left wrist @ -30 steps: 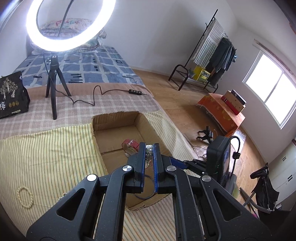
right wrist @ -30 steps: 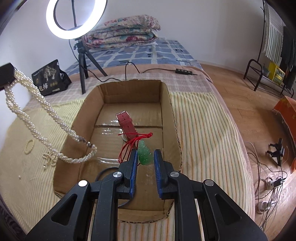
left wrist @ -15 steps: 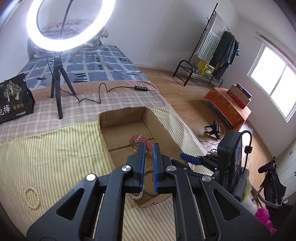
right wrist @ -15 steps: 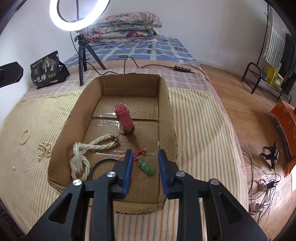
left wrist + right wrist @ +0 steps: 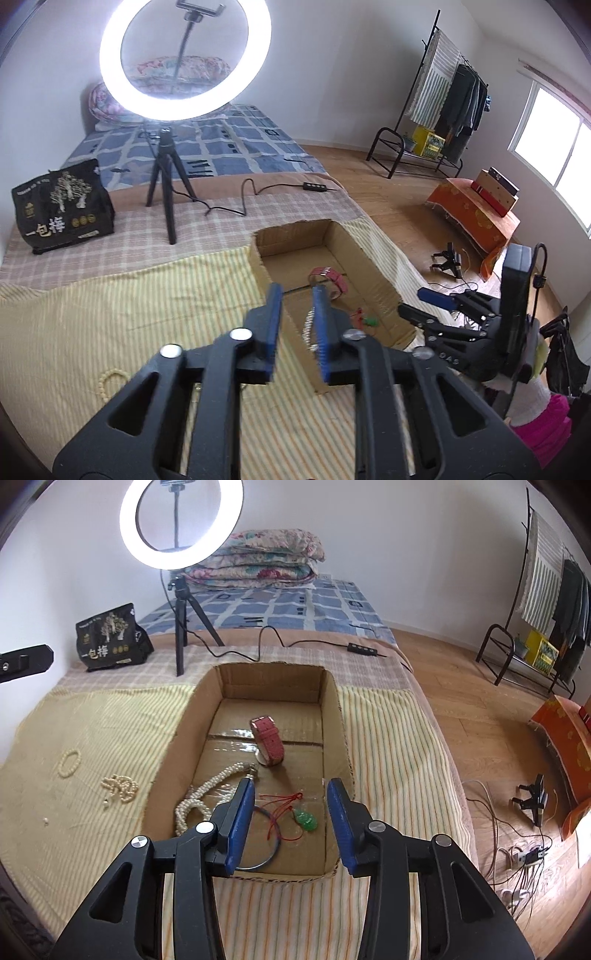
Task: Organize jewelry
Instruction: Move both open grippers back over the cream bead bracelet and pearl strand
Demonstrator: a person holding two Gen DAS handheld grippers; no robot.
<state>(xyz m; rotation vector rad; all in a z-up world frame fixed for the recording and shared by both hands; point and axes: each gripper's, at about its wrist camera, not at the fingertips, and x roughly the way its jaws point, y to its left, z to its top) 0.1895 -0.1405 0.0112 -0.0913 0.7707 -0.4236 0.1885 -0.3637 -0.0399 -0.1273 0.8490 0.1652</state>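
Two pieces newly boxed: your right gripper [image 5: 291, 814], jaws just spreading, has dropped the green pendant [image 5: 306, 819]; your left gripper [image 5: 295, 325], likewise opening, the pearl necklace [image 5: 207, 794]. Bed's left edge: bracelet [image 5: 69, 763] remains.

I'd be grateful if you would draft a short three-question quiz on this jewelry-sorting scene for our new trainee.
1. True or false: the pink watch lies on the striped cloth, outside the cardboard box.
2. Which piece lies between the right claw's fingers in its own view? A) bead bracelet B) green pendant C) pearl necklace
3. Fill in: the small pearl cluster rests on the ____.

Key
1. False; it is inside the box.
2. B; it lies on the box floor, not gripped, and both the right claw and the left claw stand open with nothing held.
3. Striped cloth.
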